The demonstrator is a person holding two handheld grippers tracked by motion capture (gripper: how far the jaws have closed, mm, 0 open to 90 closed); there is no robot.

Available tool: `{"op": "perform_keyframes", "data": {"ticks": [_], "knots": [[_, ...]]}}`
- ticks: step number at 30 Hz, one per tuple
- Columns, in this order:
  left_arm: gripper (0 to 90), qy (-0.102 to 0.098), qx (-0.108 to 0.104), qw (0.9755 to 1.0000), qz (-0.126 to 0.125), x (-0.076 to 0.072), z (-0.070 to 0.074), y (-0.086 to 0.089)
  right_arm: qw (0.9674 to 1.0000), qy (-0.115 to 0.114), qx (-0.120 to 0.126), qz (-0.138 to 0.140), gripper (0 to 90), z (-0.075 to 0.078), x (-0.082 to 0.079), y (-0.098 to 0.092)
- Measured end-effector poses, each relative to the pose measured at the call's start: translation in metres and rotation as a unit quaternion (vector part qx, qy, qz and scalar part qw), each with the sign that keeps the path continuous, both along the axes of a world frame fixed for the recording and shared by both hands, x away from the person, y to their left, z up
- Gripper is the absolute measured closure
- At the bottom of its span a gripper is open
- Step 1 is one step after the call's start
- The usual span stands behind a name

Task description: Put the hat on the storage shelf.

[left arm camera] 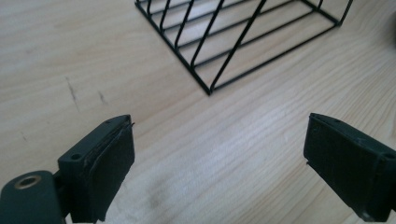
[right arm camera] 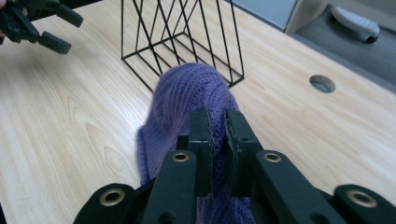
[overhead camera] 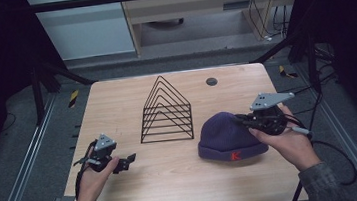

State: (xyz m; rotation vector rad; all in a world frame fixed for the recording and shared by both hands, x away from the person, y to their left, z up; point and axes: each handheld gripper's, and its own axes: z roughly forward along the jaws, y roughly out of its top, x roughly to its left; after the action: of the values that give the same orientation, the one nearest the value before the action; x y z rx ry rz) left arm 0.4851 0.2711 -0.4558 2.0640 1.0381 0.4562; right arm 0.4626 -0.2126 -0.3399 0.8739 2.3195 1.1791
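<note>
Right gripper (right arm camera: 218,122) fingers clenched on beanie (overhead camera: 230,135); left gripper (left arm camera: 219,163) released. Lift slowly toward rack (overhead camera: 166,112) at 10 o'clock.

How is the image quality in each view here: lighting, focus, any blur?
High view: dim, dark surround, the wooden table evenly lit, purple beanie legible. Left gripper view: bright and sharp on the wire rack, with the near left claw jaws soft. Right gripper view: well lit, the beanie's knit slightly soft near the right claw, and the background floor out of focus.
</note>
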Motion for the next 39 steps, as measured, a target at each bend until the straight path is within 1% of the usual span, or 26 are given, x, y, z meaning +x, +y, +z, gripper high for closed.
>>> {"op": "perform_keyframes", "data": {"ticks": [1,2,3,4,5,6,7,9,13,16,18,20,21,22,23,25,26,27,28,31,34,35,39], "knots": [[8.4,0.000,0.000,1.0000,-0.001,0.001,0.004,0.000,1.0000,-0.003,-0.002,0.000,82.7,0.002,0.000,-0.001],[8.7,0.000,-0.004,1.0000,-0.001,0.004,0.011,0.000,1.0000,-0.007,-0.003,0.001,82.7,0.005,0.003,-0.002],[9.3,-0.001,-0.007,1.0000,0.000,0.006,0.014,0.001,1.0000,-0.009,-0.005,0.001,82.7,0.007,0.004,-0.002],[9.5,-0.001,-0.007,1.0000,0.000,0.006,0.014,0.001,1.0000,-0.009,-0.005,0.001,82.7,0.007,0.004,-0.002],[9.5,-0.001,-0.006,1.0000,0.000,0.009,0.020,0.001,0.9999,-0.011,-0.004,0.000,82.7,0.013,0.008,-0.004],[9.5,-0.001,-0.009,1.0000,0.000,0.010,0.024,0.001,0.9999,-0.013,-0.005,0.000,82.7,0.015,0.009,-0.004],[9.4,-0.004,-0.012,0.9999,-0.003,0.012,0.035,-0.001,0.9999,-0.015,-0.005,-0.001,82.7,0.019,0.010,-0.005],[9.2,-0.005,-0.018,0.9997,-0.013,0.012,0.046,-0.004,0.9998,-0.019,-0.004,-0.004,82.7,0.026,0.013,-0.006],[8.5,-0.010,-0.013,0.9995,-0.027,0.016,0.065,-0.012,0.9996,-0.028,0.001,-0.009,82.7,0.043,0.019,-0.006],[8.1,-0.012,-0.015,0.9992,-0.034,0.019,0.078,-0.019,0.9992,-0.037,0.007,-0.014,82.7,0.056,0.024,-0.004],[8.0,-0.016,-0.017,0.9990,-0.038,0.020,0.086,-0.025,0.9990,-0.043,0.008,-0.014,82.7,0.063,0.028,-0.001],[7.7,-0.020,-0.017,0.9986,-0.045,0.020,0.093,-0.030,0.9988,-0.046,0.005,-0.016,82.7,0.070,0.031,0.003],[7.7,-0.020,-0.017,0.9986,-0.045,0.020,0.093,-0.030,0.9988,-0.046,0.005,-0.016,82.7,0.070,0.031,0.003],[7.7,-0.024,-0.013,0.9984,-0.049,0.021,0.101,-0.036,0.9986,-0.051,0.004,-0.015,82.6,0.078,0.034,0.007],[7.7,-0.024,-0.013,0.9984,-0.049,0.021,0.101,-0.036,0.9984,-0.054,0.002,-0.015,82.7,0.082,0.035,0.008],[7.6,-0.030,-0.010,0.9979,-0.057,0.022,0.109,-0.041,0.9981,-0.059,0.005,-0.016,82.6,0.090,0.037,0.012],[7.6,-0.035,-0.011,0.9972,-0.064,0.023,0.117,-0.047,0.9979,-0.062,0.005,-0.017,82.6,0.094,0.038,0.014],[7.6,-0.035,-0.011,0.9972,-0.064,0.023,0.117,-0.047,0.9978,-0.064,0.007,-0.016,82.7,0.097,0.040,0.016],[7.5,-0.038,-0.014,0.9967,-0.069,0.025,0.123,-0.052,0.9976,-0.067,0.007,-0.015,82.6,0.101,0.041,0.018],[7.4,-0.043,-0.012,0.9963,-0.074,0.027,0.130,-0.060,0.9975,-0.068,0.010,-0.015,82.6,0.108,0.045,0.023],[7.5,-0.043,-0.012,0.9958,-0.079,0.028,0.134,-0.065,0.9973,-0.071,0.012,-0.015,82.6,0.114,0.049,0.027],[7.4,-0.046,-0.012,0.9953,-0.085,0.029,0.137,-0.069,0.9973,-0.071,0.014,-0.016,82.6,0.116,0.051,0.029],[7.2,-0.050,-0.017,0.9945,-0.091,0.030,0.143,-0.076,0.9970,-0.073,0.017,-0.016,82.6,0.122,0.055,0.036]]}}
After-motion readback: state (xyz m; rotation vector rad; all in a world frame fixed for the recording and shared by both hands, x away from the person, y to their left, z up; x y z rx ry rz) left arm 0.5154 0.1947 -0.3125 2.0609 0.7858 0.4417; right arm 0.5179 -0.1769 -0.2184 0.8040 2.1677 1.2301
